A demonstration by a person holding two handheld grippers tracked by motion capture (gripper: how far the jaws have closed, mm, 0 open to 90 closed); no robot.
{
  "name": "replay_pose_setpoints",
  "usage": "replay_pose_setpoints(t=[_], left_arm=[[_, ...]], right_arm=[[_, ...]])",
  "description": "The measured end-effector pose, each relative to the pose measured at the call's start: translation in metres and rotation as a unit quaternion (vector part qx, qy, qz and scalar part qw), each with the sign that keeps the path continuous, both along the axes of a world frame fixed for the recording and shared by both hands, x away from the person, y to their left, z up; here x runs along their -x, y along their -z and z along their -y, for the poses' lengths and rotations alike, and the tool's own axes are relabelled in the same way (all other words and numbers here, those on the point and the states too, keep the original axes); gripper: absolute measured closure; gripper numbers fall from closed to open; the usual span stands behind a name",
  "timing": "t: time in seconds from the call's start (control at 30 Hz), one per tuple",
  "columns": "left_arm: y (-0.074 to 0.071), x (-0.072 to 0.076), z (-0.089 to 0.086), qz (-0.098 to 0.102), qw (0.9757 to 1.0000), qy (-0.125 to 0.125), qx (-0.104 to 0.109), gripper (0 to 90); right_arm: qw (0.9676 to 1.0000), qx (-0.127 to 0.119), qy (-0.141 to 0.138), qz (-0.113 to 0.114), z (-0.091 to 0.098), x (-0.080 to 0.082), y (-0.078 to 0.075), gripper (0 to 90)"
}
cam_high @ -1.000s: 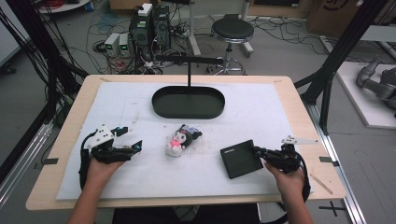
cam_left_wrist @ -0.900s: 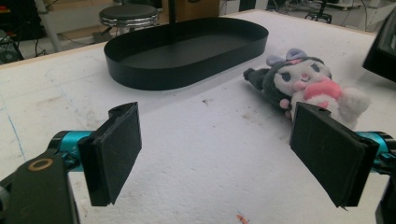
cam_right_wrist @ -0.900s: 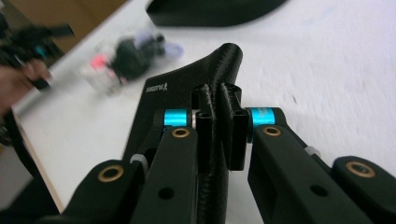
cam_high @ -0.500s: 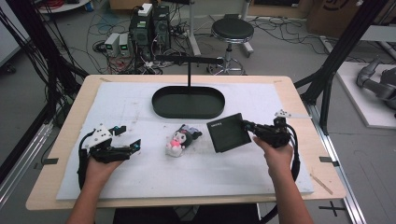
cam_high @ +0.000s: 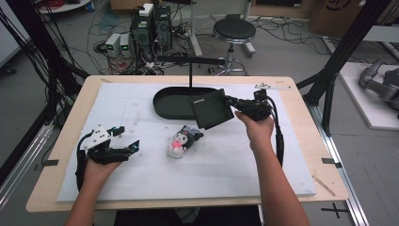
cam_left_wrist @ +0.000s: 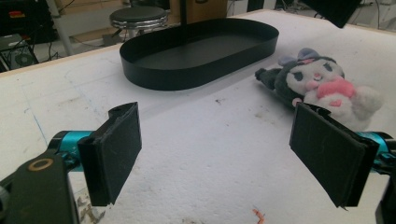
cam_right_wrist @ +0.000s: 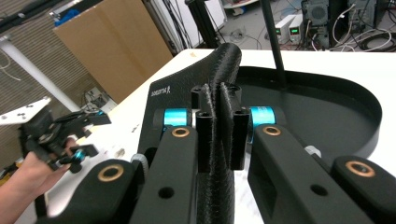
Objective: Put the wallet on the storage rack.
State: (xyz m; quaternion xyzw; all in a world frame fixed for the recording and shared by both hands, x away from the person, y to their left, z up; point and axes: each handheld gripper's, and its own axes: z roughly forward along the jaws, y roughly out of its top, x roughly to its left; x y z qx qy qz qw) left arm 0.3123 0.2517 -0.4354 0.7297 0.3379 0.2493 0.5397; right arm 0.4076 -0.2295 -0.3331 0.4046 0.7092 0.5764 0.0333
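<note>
High view: the right gripper point(cam_high: 234, 104) pinches a flat black pad point(cam_high: 211, 108) by its 3 o'clock edge and holds it lifted, tilted, over the right end of the oval black tray point(cam_high: 170, 102). The pad overlaps the tray's rim at about the tray's 4 o'clock. The tray's long axis runs 9 to 3 across the white mat point(cam_high: 141, 179). A plush toy point(cam_high: 181, 141) lies on the mat at 6 o'clock from the tray. The left gripper point(cam_high: 126, 140) rests low at the plush's 9 o'clock, well apart from it, jaws spread wide and empty.

Left gripper view: both jaws stand far apart with nothing between them. The plush point(cam_left_wrist: 322, 86) lies at 2 o'clock just beyond the right-hand jaw, the tray point(cam_left_wrist: 201, 49) at 12.

Right gripper view: the jaws are closed tight on the pad's edge point(cam_right_wrist: 219, 60), which runs away toward 12 o'clock. The tray's floor point(cam_right_wrist: 327, 112) opens at 2 o'clock, beside and below the pad.

Judging from this, the right hand is much the nearer to the tray. Lowering the pad inside seems to need a shift toward 9 o'clock in the high view, so the pad clears the rim.
</note>
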Motion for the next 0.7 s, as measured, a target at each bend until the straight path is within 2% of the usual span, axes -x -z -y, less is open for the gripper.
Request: replay_pose_setpoints(t=[0.17,0.2,0.33,0.37,0.47,0.53,0.7], left_arm=[[0.001,-0.001,0.000,-0.001,1.0000,0.000,-0.003,16.8],[0.001,-0.001,0.000,-0.001,1.0000,0.000,-0.002,16.8],[-0.001,0.000,0.000,0.001,1.0000,0.001,-0.004,16.8],[-0.002,0.001,0.000,0.003,1.0000,0.002,-0.003,16.8],[-0.002,0.001,0.000,0.004,1.0000,0.003,-0.001,16.8],[-0.002,0.000,0.000,0.005,1.0000,0.003,-0.002,16.8],[-0.001,0.001,-0.002,0.002,1.0000,0.003,-0.003,16.8]], right_arm=[[1.0000,-0.001,0.001,-0.002,-0.013,-0.015,-0.002,86.4],[1.0000,-0.008,-0.002,0.002,-0.022,-0.023,-0.004,86.4],[0.9998,-0.017,-0.006,0.005,-0.033,-0.033,-0.006,86.3],[0.9998,-0.016,-0.005,0.007,-0.042,-0.040,-0.004,86.3],[0.9999,-0.015,-0.005,0.004,-0.050,-0.046,-0.002,86.4],[0.9999,-0.015,-0.003,-0.005,-0.064,-0.058,0.003,86.3],[0.9997,-0.022,0.007,-0.005,-0.076,-0.070,0.008,86.3]])
